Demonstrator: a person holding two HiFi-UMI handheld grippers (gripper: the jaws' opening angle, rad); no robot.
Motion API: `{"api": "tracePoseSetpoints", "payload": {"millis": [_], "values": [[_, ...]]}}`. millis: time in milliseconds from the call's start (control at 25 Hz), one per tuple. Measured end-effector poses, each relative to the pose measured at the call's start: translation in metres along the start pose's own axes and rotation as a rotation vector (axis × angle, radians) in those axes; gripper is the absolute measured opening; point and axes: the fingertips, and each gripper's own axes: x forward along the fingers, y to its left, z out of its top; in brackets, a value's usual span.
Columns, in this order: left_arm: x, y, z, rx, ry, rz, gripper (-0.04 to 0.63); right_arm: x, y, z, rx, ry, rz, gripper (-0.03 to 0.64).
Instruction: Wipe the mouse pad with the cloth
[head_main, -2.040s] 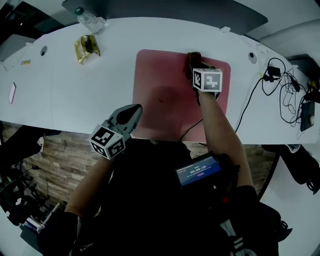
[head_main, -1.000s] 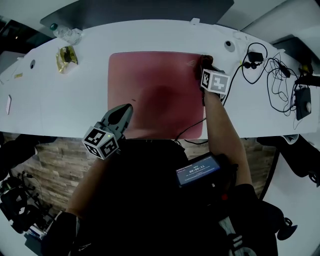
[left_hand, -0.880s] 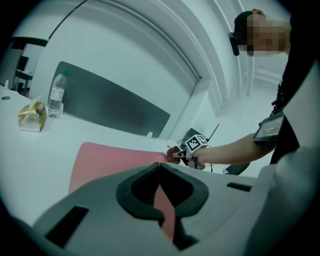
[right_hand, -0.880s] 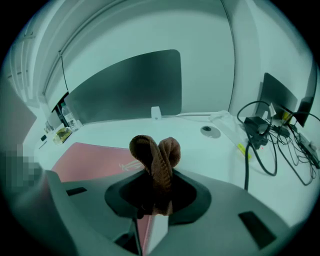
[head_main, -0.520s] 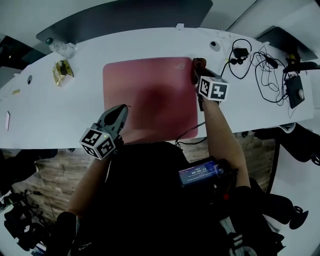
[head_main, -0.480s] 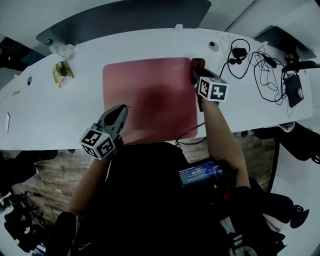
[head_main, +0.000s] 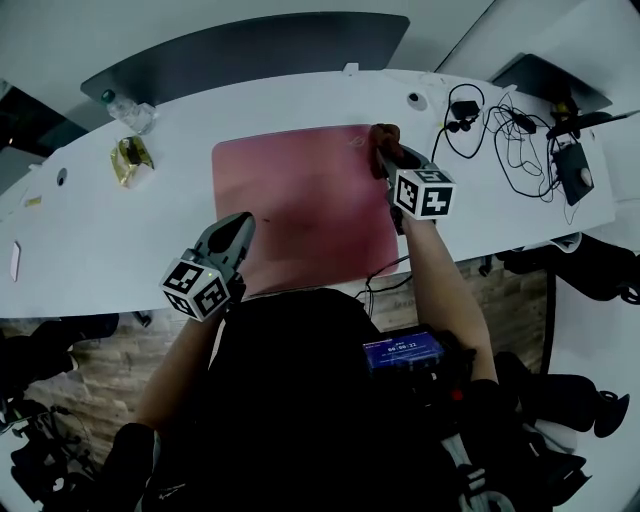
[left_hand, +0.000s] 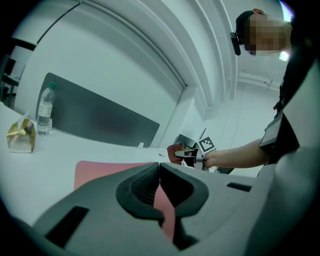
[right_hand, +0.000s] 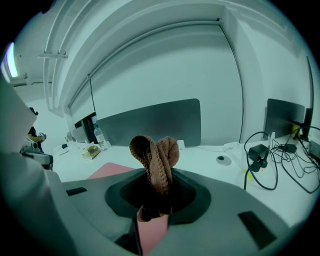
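Observation:
A pink mouse pad (head_main: 300, 205) lies flat on the white table (head_main: 120, 240). My right gripper (head_main: 385, 160) is at the pad's far right corner, shut on a bunched brown cloth (head_main: 384, 138). In the right gripper view the cloth (right_hand: 155, 160) sticks out in a knot past the jaws, with the pad (right_hand: 112, 171) to the left. My left gripper (head_main: 240, 222) hovers at the pad's near left edge, shut and empty. Its closed jaws fill the left gripper view, and the pad (left_hand: 100, 170) shows beyond them.
A water bottle (head_main: 130, 108) and a gold packet (head_main: 130, 160) sit at the far left of the table. Tangled black cables (head_main: 510, 130) and a small device (head_main: 575, 170) lie to the right. A dark panel (head_main: 250, 50) stands behind the table.
The right gripper slid the cloth rightward along the pad's far edge to its right corner and has stayed there. The left gripper has held its place.

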Motion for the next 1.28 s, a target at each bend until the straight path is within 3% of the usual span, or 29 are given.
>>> {"api": "tracePoseSetpoints", "payload": {"millis": [520, 1280], "values": [[-0.034, 0.001, 0.008, 0.034, -0.018, -0.034, 0.009, -0.041, 0.090, 0.012, -0.101, -0.164, 0.221, 0.115], [-0.076, -0.030, -0.020, 0.039, 0.011, -0.096, 0.009, -0.111, 0.184, -0.052, -0.096, -0.222, 0.386, 0.115]]}}
